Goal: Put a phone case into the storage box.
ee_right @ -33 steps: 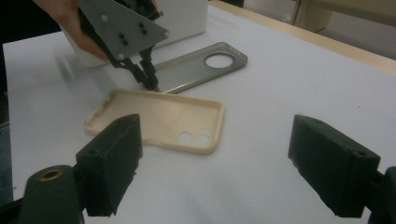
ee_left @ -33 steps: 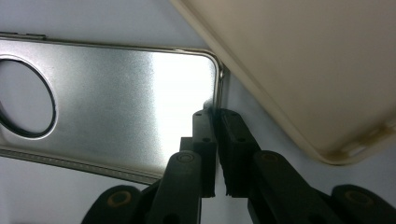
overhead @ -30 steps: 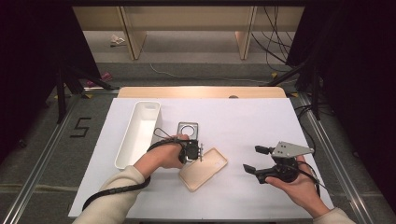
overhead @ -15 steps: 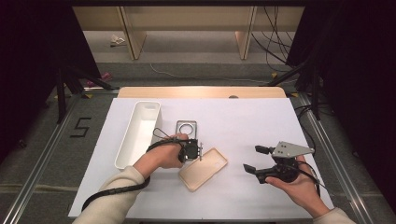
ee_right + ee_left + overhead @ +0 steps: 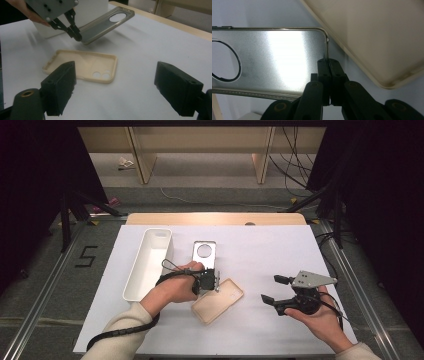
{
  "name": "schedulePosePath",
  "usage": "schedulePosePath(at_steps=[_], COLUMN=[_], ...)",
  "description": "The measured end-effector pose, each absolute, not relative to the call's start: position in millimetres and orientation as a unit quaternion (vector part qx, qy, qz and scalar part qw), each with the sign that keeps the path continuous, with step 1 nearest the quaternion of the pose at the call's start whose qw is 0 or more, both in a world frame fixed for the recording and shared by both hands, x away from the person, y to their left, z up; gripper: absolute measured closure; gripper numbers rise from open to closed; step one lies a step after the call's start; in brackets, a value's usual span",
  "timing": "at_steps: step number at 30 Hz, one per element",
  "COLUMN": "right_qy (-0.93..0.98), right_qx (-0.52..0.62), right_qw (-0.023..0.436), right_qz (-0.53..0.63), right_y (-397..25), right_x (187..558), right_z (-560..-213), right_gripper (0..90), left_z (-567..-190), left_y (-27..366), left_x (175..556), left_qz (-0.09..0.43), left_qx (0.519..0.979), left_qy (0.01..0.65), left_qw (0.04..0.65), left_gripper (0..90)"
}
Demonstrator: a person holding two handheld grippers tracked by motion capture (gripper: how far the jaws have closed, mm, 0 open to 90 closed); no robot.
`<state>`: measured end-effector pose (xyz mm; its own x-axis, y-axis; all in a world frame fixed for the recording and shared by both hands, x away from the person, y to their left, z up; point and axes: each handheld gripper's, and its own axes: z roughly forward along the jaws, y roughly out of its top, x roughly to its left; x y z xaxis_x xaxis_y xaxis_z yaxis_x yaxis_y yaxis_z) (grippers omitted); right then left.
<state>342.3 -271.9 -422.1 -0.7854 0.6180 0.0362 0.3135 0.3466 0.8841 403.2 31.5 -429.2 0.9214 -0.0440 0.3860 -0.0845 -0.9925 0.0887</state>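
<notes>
The silver phone case (image 5: 279,57) is a thin metallic shell with a brushed, shiny inside, a raised rim and a large round camera hole near one end. It sits just left of the middle of the surface (image 5: 280,250), beside the white tray (image 5: 148,265), with its far end toward the back edge; in the right gripper view (image 5: 105,23) it is tilted, its near end lifted off the surface. The left gripper (image 5: 216,282) has its jaws pinched tight on the rim at the near corner of this case, as the left gripper view shows, the two black tips pressed together over the thin edge. The left hand (image 5: 175,287) reaches in from the front edge, forearm angled toward the centre, its cable looping back off the front. A beige phone case (image 5: 217,300) lies open side up just beside and in front of the silver one, with two small round holes visible in the right gripper view (image 5: 85,65). The right gripper (image 5: 275,290) hovers low near the right front part of the surface, jaws spread wide and empty, pointing left toward the beige case, held by the right hand (image 5: 320,317).
</notes>
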Motion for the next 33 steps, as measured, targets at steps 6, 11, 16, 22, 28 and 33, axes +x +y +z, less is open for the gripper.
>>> schedulePosePath(at_steps=[6,11,16,22,28,33], right_qy=[0.802,0.795,0.780,0.763,0.765,0.766], right_qx=[0.298,0.307,0.328,0.354,0.370,0.382], right_qw=[0.155,0.154,0.131,0.094,0.061,0.041], right_qz=[0.494,0.500,0.516,0.532,0.523,0.516], right_y=[-272.0,-268.4,-261.7,-249.3,-231.5,-216.4], right_x=[348.0,356.3,370.3,389.2,406.0,418.8], right_z=[-422.1,-420.5,-419.4,-419.0,-425.9,-430.6], right_gripper=[19.0,19.8,20.7,22.3,23.6,27.0], left_z=[-424.8,-426.7,-425.6,-430.1,-428.2,-427.7], left_y=[32.1,30.2,25.8,15.8,5.4,-2.2], left_x=[387.7,374.5,362.7,347.8,339.4,334.7], left_qz=[0.210,0.214,0.218,0.209,0.210,0.209], left_qx=[0.974,0.971,0.969,0.971,0.969,0.969], left_qy=[-0.033,-0.039,-0.052,-0.067,-0.079,-0.090], left_qw=[0.079,0.095,0.100,0.097,0.099,0.101], left_gripper=[88.3,88.4,88.4,88.5,88.6,88.5])
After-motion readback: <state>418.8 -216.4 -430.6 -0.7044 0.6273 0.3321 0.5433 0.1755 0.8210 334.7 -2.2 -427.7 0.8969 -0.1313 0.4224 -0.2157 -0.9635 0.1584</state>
